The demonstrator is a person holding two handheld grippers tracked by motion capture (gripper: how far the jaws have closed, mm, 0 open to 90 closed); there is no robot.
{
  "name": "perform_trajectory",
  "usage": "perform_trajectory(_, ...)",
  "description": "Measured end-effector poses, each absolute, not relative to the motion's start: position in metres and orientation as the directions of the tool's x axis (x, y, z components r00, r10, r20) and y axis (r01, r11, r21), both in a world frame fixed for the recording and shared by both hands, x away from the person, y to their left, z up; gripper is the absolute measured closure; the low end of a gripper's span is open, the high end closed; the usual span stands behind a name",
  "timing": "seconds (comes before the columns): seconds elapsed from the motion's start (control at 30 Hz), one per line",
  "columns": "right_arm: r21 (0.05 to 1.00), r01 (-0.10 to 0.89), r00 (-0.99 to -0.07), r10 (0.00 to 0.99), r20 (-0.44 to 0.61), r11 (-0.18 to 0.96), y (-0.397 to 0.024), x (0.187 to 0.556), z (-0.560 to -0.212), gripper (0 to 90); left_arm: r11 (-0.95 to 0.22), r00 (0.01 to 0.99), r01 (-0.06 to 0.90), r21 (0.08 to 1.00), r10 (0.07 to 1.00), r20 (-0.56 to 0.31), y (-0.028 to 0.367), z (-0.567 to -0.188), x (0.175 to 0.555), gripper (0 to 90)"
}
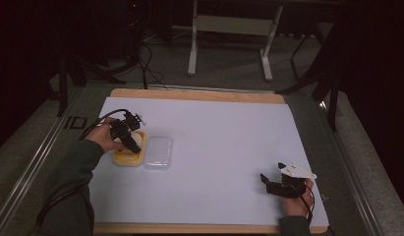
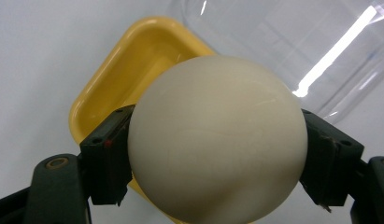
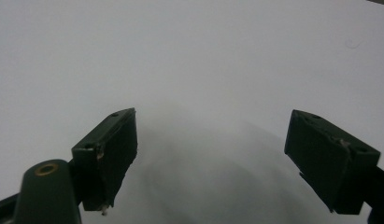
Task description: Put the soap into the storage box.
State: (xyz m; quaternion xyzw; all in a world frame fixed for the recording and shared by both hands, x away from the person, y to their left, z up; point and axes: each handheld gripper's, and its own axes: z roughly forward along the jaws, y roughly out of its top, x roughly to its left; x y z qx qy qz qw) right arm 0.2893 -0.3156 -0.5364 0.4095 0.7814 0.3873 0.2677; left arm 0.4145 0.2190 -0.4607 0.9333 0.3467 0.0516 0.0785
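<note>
Cream-white ball sitting clamped between the jaws of the left gripper, which is hovering over a yellow tray at the left of the white sheet; a clear lid is lying just beside the tray, while the right gripper is resting wide and empty near the sheet's right edge
</note>
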Motion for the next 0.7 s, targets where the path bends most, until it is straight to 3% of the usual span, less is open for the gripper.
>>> perform_trajectory(0.7, 0.825, 0.433, -0.52, 0.848, -0.101, 0.363, -0.315, 0.289, -0.536, 17.0, -0.752, 0.752, 0.643, 0.142, 0.655, 0.067, 0.227, -0.491, 0.418, 23.1)
